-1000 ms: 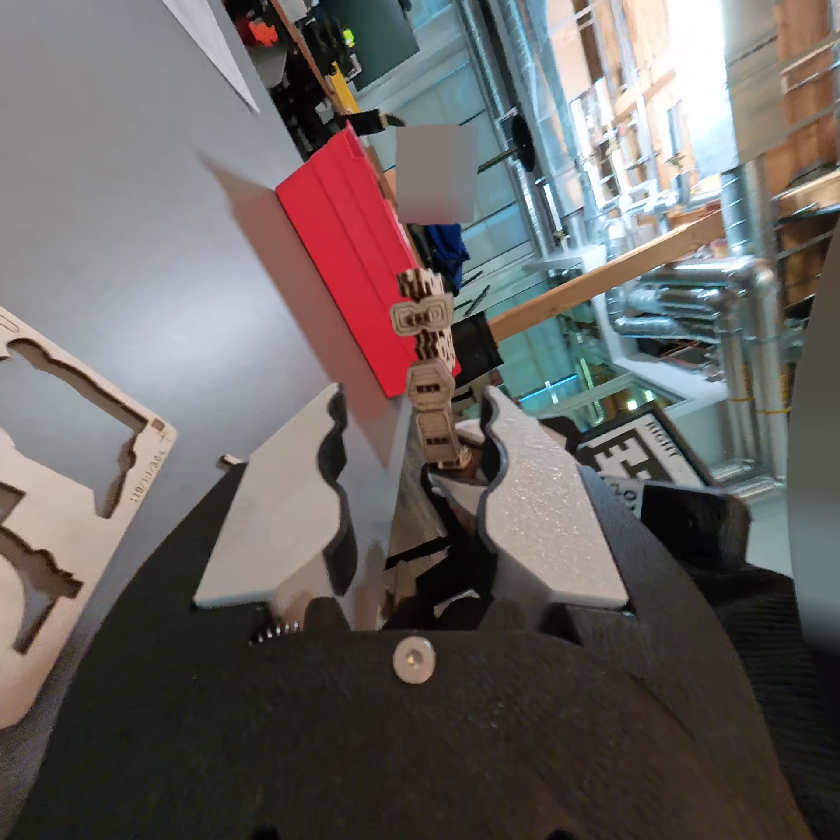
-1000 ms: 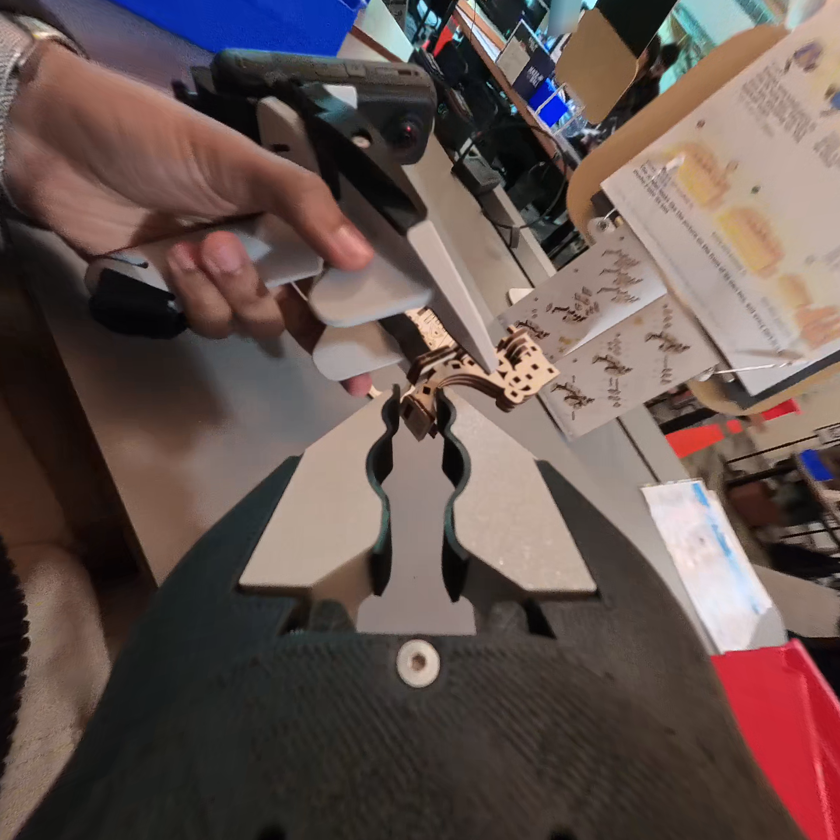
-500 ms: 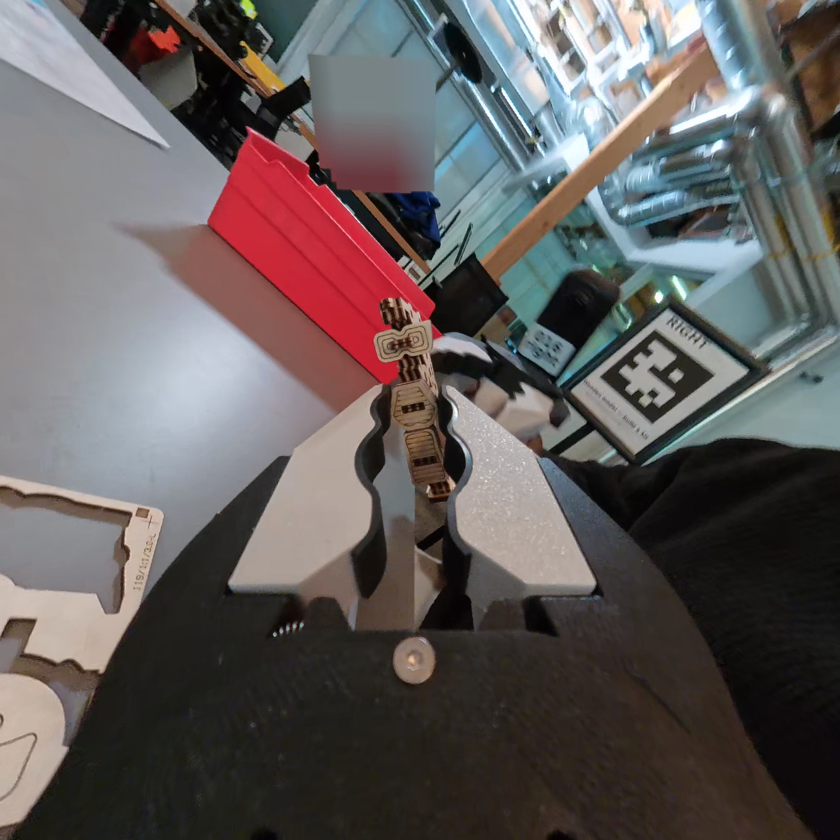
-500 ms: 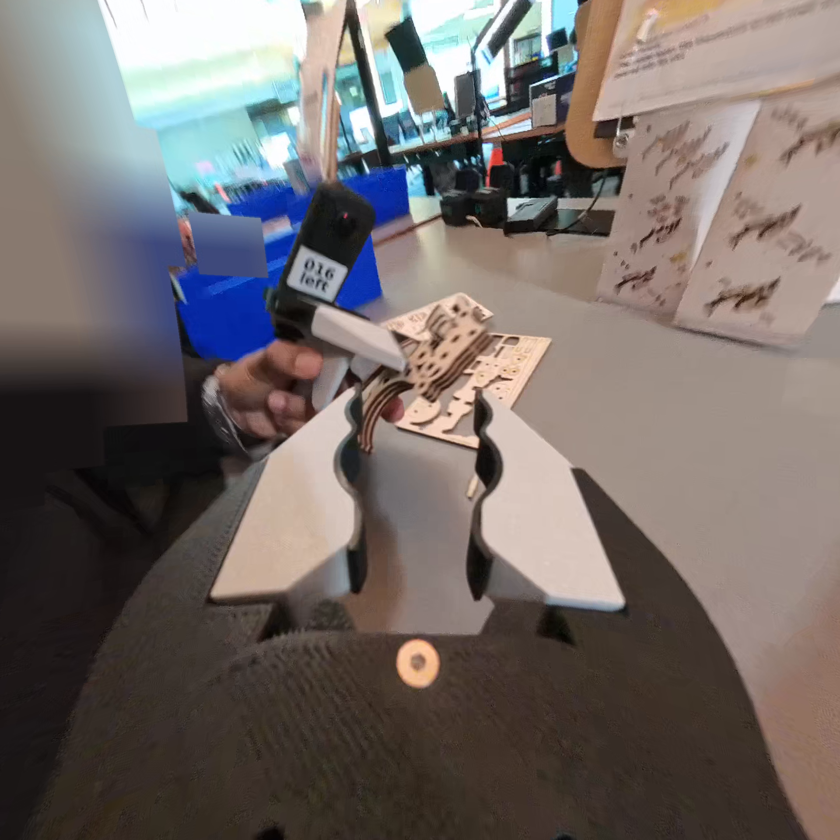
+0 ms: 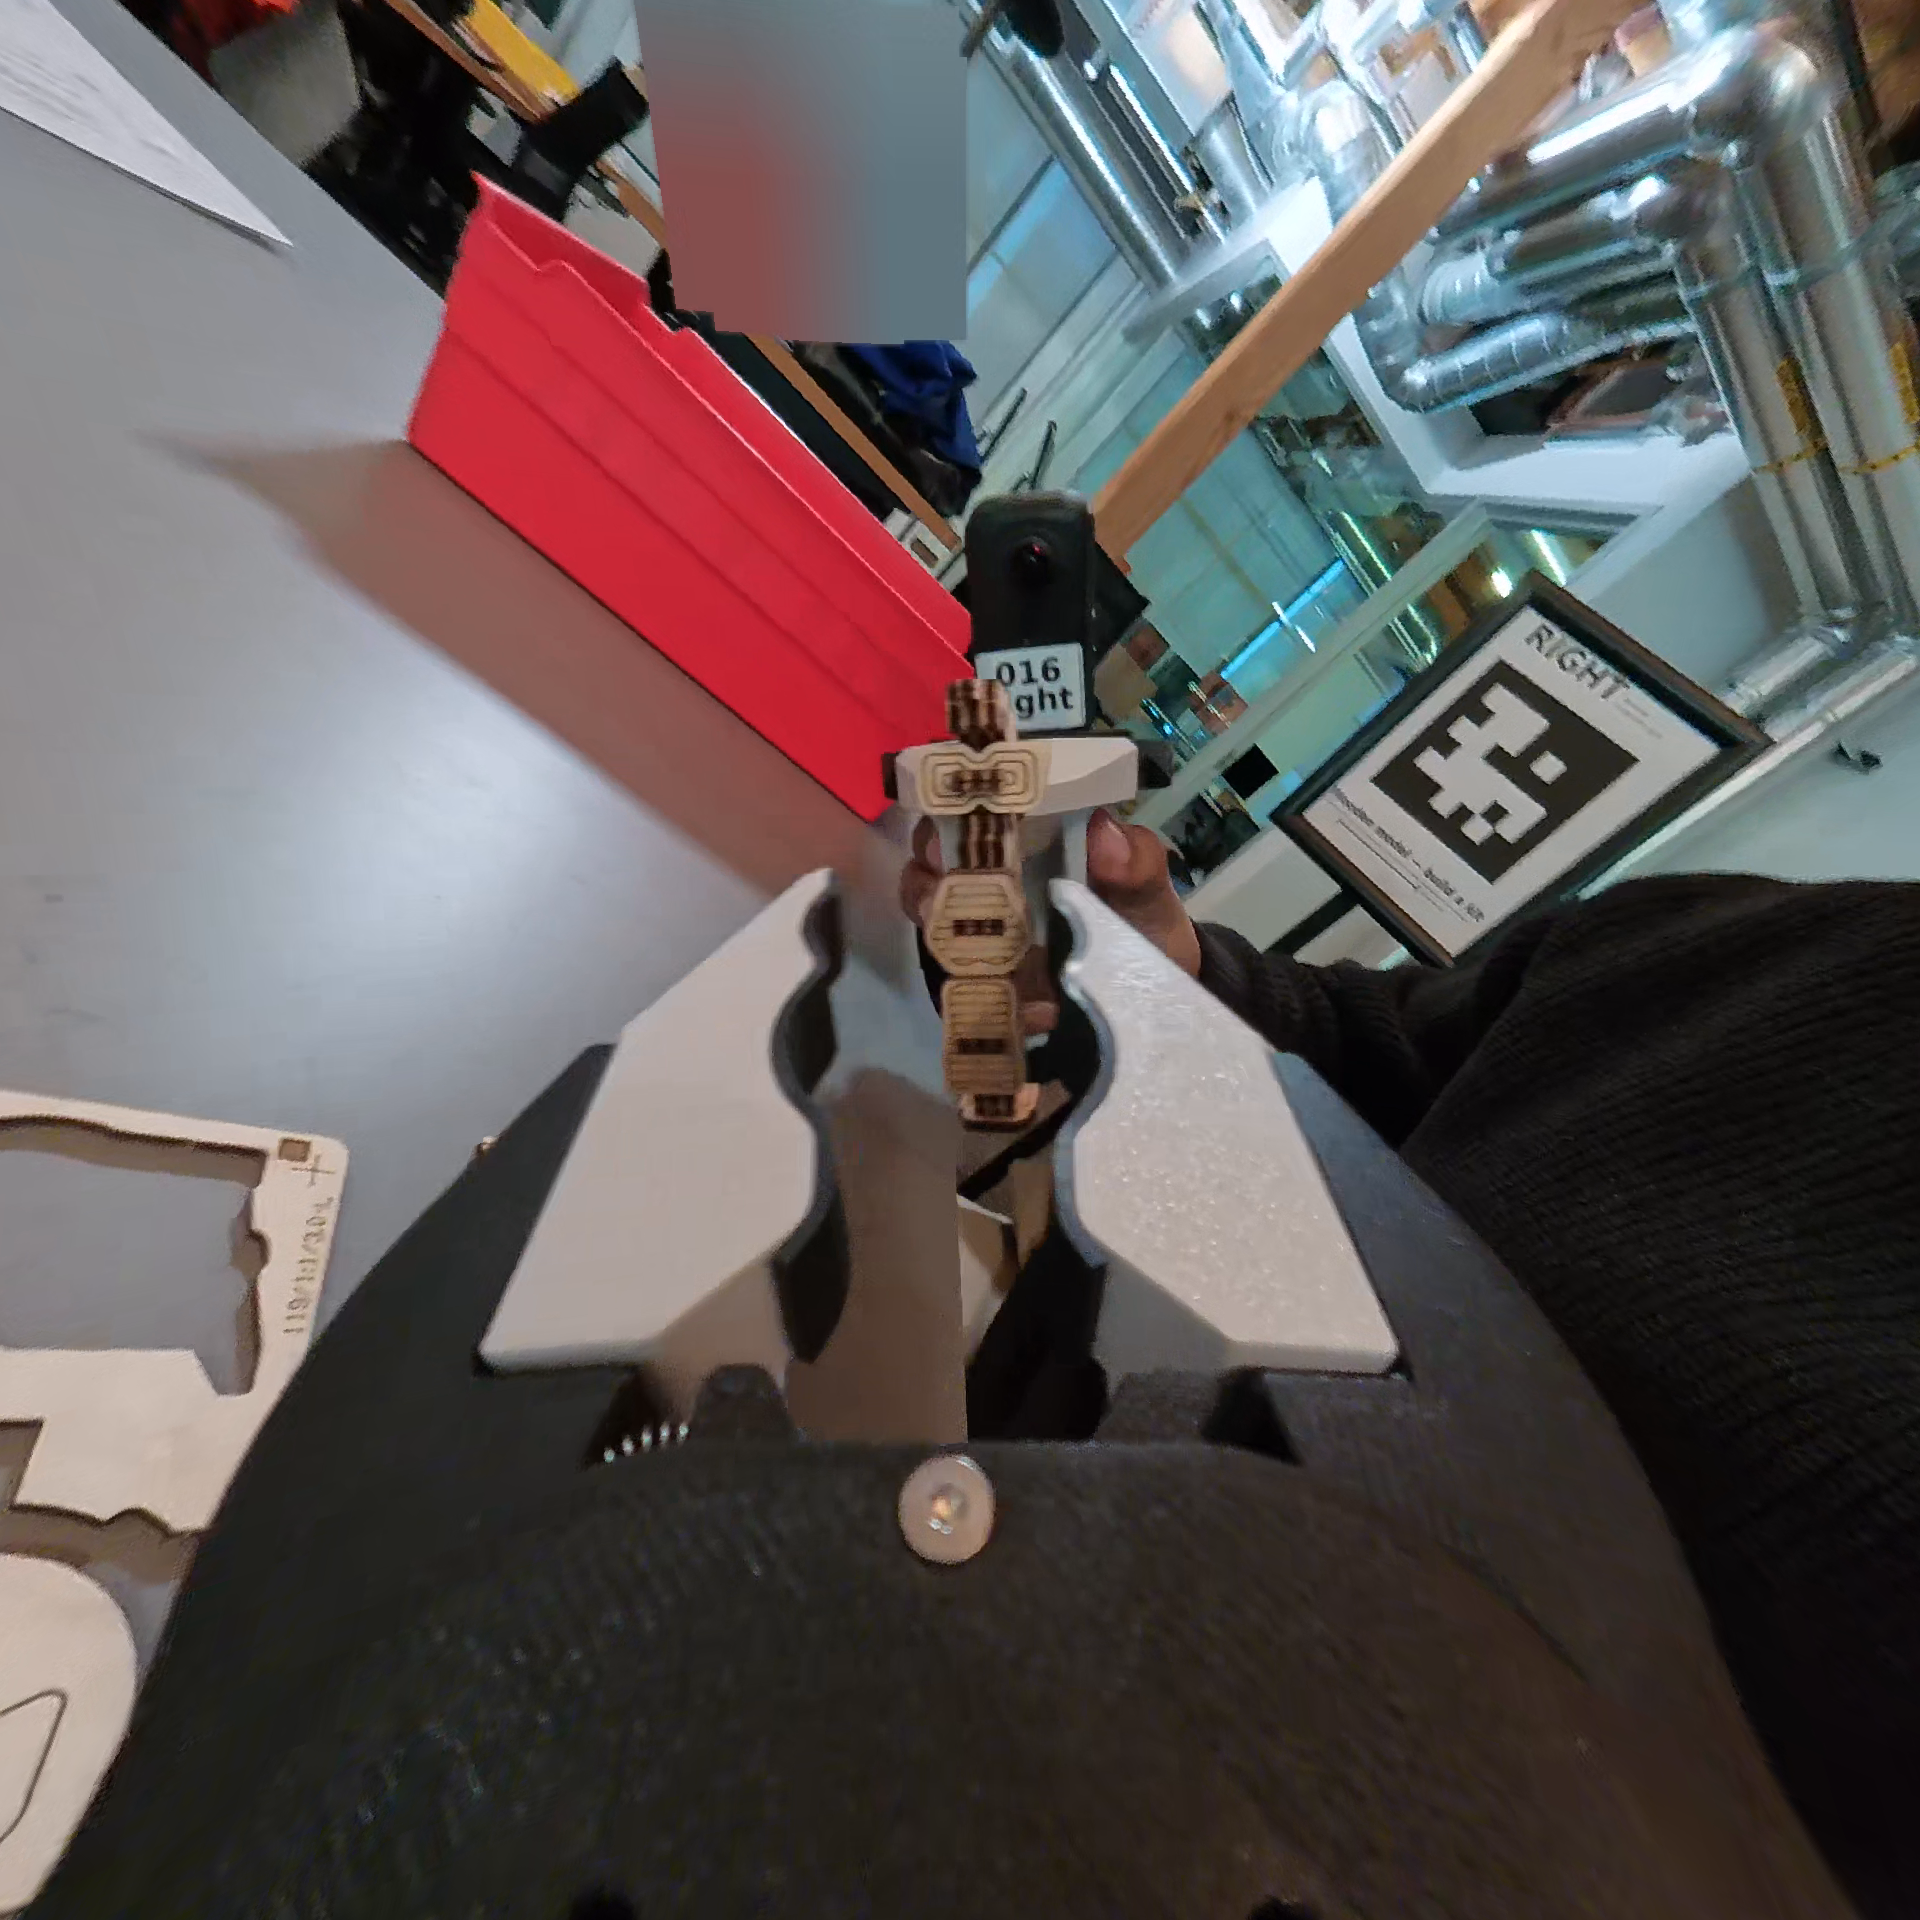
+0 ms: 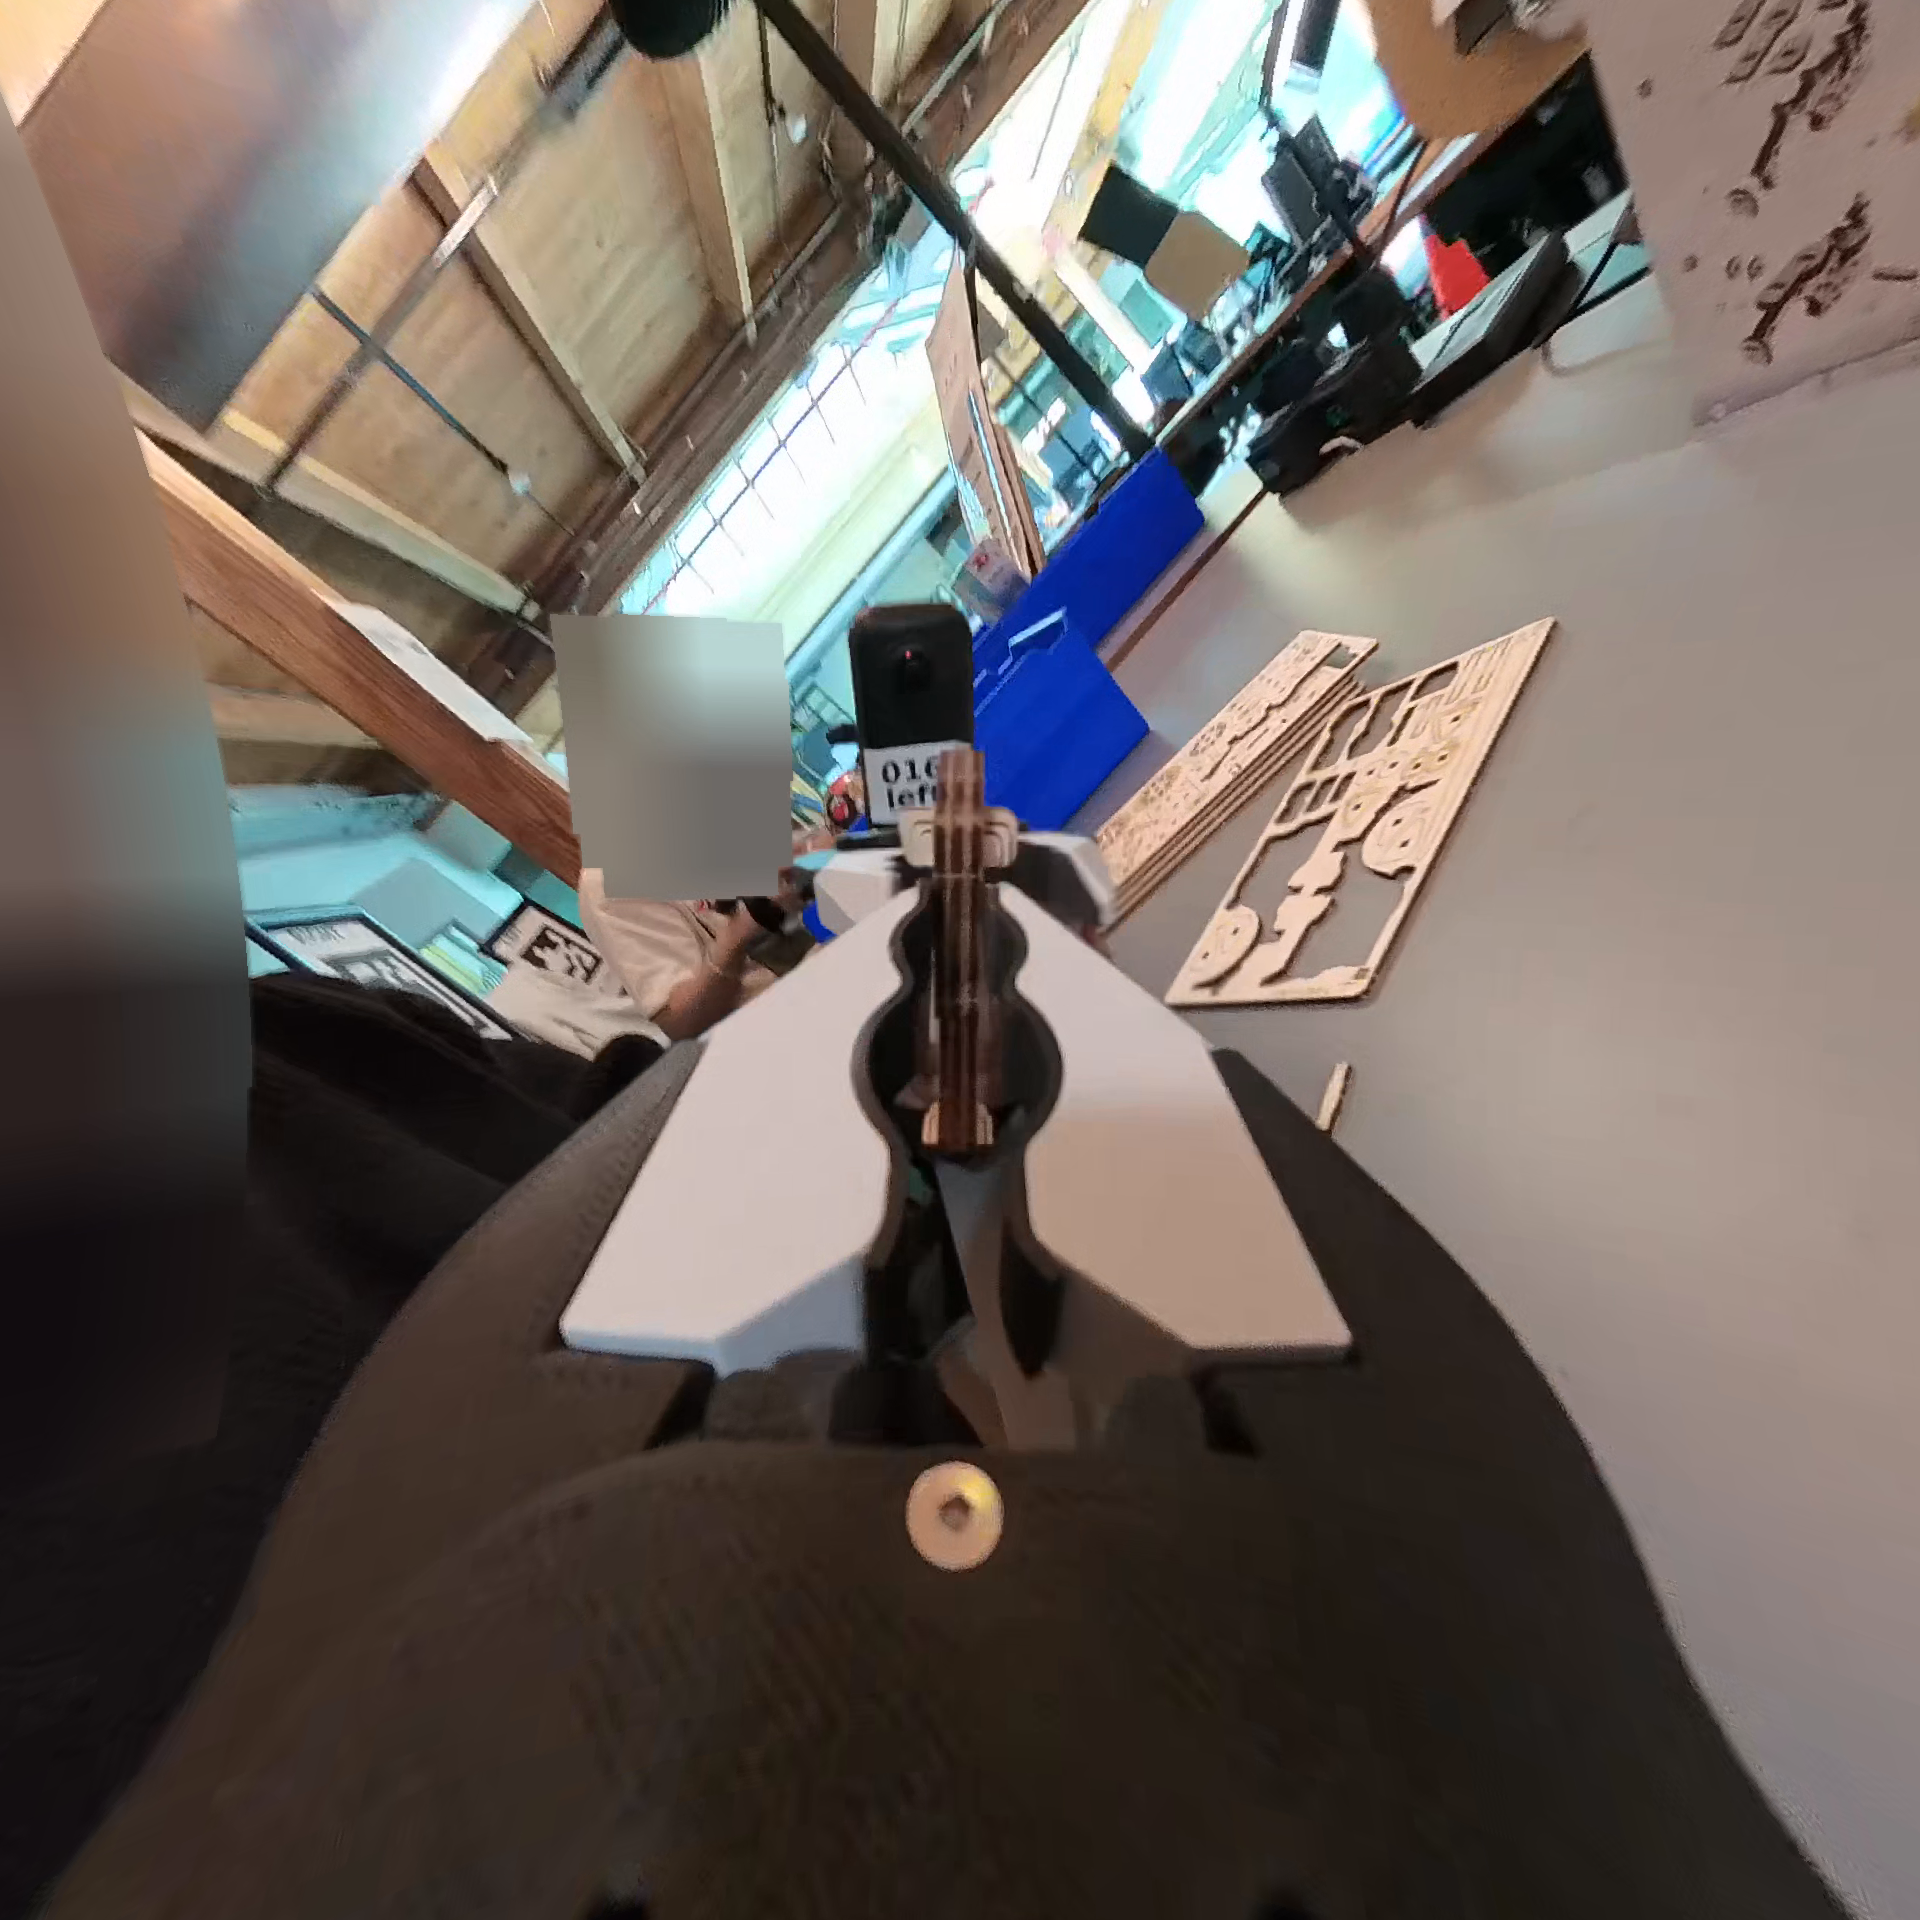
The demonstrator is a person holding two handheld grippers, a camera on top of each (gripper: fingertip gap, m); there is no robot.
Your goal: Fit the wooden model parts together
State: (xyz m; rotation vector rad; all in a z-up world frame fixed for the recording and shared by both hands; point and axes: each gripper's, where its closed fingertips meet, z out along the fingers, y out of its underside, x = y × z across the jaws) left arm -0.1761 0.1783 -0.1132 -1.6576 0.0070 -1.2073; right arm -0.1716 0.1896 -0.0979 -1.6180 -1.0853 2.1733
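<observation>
The wooden model [image 5: 977, 935] is a narrow stack of laser-cut plywood layers with a cross piece at its top. It stands upright between my left gripper's [image 5: 940, 914] fingers, close to the right finger [image 5: 1174, 1122], with a gap on the left side. The left jaws are apart. My right gripper [image 6: 951, 935] is shut on the same model [image 6: 951, 997], seen edge-on between its white fingers [image 6: 769, 1143]. The two grippers face each other above the grey table [image 5: 260, 779], and the left gripper's black camera [image 6: 909, 675] shows just beyond the model.
A red bin [image 5: 665, 499] stands on the table behind the model. A cut-out plywood sheet [image 5: 135, 1299] lies at the left. More part sheets [image 6: 1382, 821] and blue bins [image 6: 1070, 644] lie beside the right gripper. A black-and-white marker board [image 5: 1496, 769] stands off the table. Both grippers' tips are close together, under 4 cm apart.
The model has changed hands: half a second ago the left gripper was shut on it and the right was open. Now the right is shut on it and the left has opened.
</observation>
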